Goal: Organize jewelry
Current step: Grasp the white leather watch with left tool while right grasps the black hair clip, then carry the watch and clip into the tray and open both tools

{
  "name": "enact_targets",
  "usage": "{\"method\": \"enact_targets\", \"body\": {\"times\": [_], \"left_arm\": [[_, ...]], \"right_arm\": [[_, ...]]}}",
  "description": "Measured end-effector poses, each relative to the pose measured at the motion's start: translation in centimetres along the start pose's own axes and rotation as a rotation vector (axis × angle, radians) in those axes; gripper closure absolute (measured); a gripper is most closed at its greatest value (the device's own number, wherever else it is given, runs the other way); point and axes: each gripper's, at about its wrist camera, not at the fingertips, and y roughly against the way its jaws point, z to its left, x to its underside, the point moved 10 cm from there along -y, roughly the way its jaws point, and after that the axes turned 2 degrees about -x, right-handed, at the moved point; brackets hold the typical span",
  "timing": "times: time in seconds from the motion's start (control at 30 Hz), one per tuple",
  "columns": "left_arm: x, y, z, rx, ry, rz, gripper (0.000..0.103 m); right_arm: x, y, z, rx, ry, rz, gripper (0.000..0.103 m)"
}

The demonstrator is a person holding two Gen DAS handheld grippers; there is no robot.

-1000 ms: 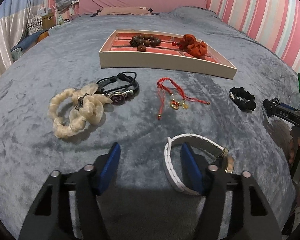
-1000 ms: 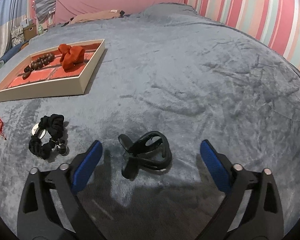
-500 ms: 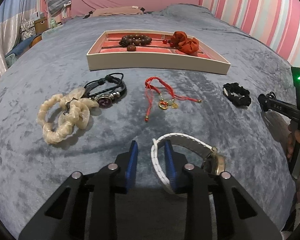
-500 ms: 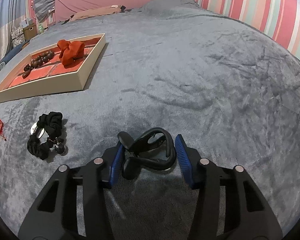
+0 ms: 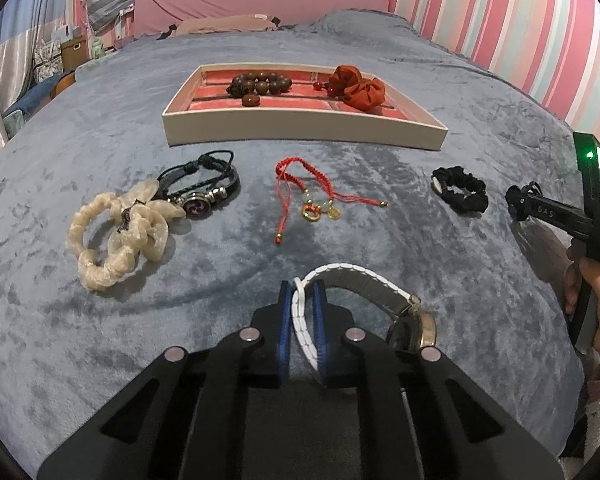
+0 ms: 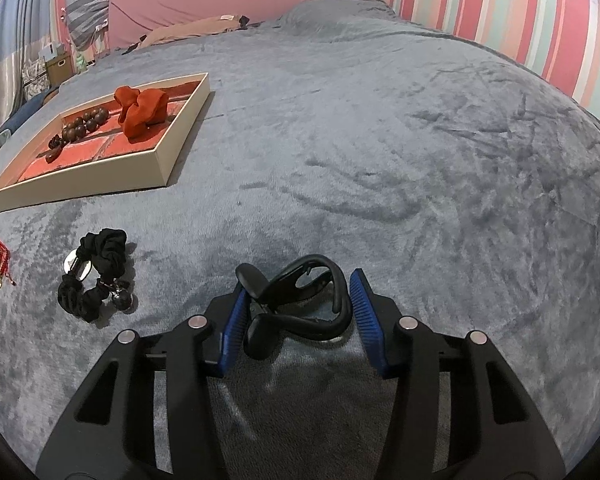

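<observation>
My left gripper is shut on the white strap of a watch that lies on the grey bedspread. My right gripper is closed around a black hair claw clip, its blue pads touching both sides. A cream tray with red lining holds a brown bead bracelet and a red scrunchie; it also shows in the right wrist view. On the bedspread lie a cream scrunchie, a black leather bracelet, a red cord bracelet and a black scrunchie.
The black scrunchie lies left of my right gripper. The other hand-held gripper and the hand holding it show at the right edge. A pink headboard and striped wall stand beyond the bed.
Both grippers closed from wide open. The left one closed on the white watch strap; the right one closed around the black claw clip.
</observation>
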Motion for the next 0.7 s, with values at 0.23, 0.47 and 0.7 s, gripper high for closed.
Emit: {"method": "enact_targets", "body": {"times": [0.23,0.47,0.7], "left_arm": [[-0.6,1.2,-0.5,0.034,-0.002,-0.037,0.093],[-1.5,3.1,-2.2,0.078,-0.054,-0.093,0.093],[-3.2,5.0,-4.0,0.098,-0.109,-0.156,0.093]], "right_arm": [[-0.5,0.9,-0.2,-0.004,-0.014,-0.033,0.054],[-1.2,1.5,0.1,-0.012,-0.02,-0.051,0.054],[-2.2,2.0,0.8,-0.025,-0.019,-0.07,0.054]]}}
